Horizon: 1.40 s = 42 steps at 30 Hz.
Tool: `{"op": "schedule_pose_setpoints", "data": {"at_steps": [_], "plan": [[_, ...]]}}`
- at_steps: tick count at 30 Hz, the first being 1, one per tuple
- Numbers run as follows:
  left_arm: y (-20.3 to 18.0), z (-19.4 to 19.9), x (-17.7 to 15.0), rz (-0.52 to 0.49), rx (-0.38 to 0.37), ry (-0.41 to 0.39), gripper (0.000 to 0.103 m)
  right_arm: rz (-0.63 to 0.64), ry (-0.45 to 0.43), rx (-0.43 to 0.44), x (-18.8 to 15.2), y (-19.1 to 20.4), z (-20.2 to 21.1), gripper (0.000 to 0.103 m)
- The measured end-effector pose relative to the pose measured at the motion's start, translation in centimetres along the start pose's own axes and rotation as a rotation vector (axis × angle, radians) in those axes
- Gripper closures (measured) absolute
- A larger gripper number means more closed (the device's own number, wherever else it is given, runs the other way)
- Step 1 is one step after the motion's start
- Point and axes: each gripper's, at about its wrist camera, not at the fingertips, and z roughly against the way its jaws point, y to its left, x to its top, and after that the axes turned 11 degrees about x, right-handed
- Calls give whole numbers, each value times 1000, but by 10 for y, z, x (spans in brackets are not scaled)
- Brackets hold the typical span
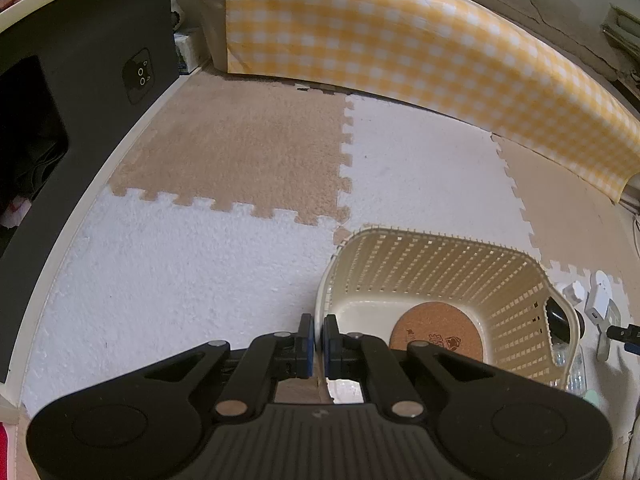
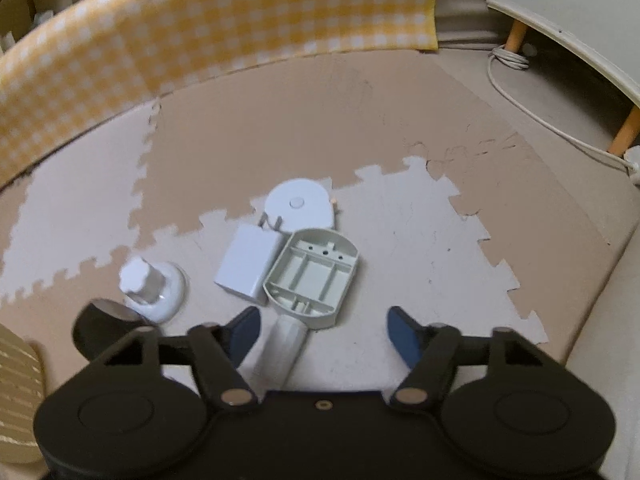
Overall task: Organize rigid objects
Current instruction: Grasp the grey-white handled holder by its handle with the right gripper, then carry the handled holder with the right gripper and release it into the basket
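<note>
Hovering over a loose cluster of parts on the floor, the right claw (image 2: 322,334) stands partly open with nothing pressed between its blue pads, and a white plastic cylinder (image 2: 283,350) sits in the gap, hard against the left pad. That cylinder's long axis runs roughly from near to far, leaning slightly right, nearly in line with the claw's reach, so a squeeze across its width looks like the natural next step. Just beyond its far end lies a grey-green oval plastic tray with ribbed compartments (image 2: 312,276), with a white rectangular charger block (image 2: 250,266) to its left and a white rounded disc-shaped cover (image 2: 300,206) farther off. A white knobbed cap on a round base (image 2: 154,286) stands near left.

The left claw (image 1: 317,338) is pinched onto the near rim of a cream slatted plastic basket (image 1: 500,280), steadying it; a round cork coaster (image 1: 438,334) lies inside.

Everything rests on beige-and-white interlocking foam floor mats (image 2: 400,240), bordered by a yellow gingham cloth (image 2: 200,20).
</note>
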Motion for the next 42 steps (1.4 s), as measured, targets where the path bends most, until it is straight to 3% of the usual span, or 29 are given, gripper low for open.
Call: {"op": "schedule_pose_setpoints", "data": {"at_steps": [11,13,23,29,34,42], "plan": [[-1,0,-1,-6,7,-5,98,-33,-45,15,-2,-2,-17,46],[0,0,-1,-7,6,-5,98,-13,-50,26,-4,0,-16,56],[0,0,-1,-4,3,-4,99,41,-35,-16,-10,3,-2,57],[0,0,-1,-4,3,-3,98,36,-134,-31,-4,8,29,58],[-1,0,-1,-7,3,-3,98,51,-212,71,1,33,65,58],[-2,0,-1,-12,3,-2,98,206,-249,309,-12,107,107,58]]}}
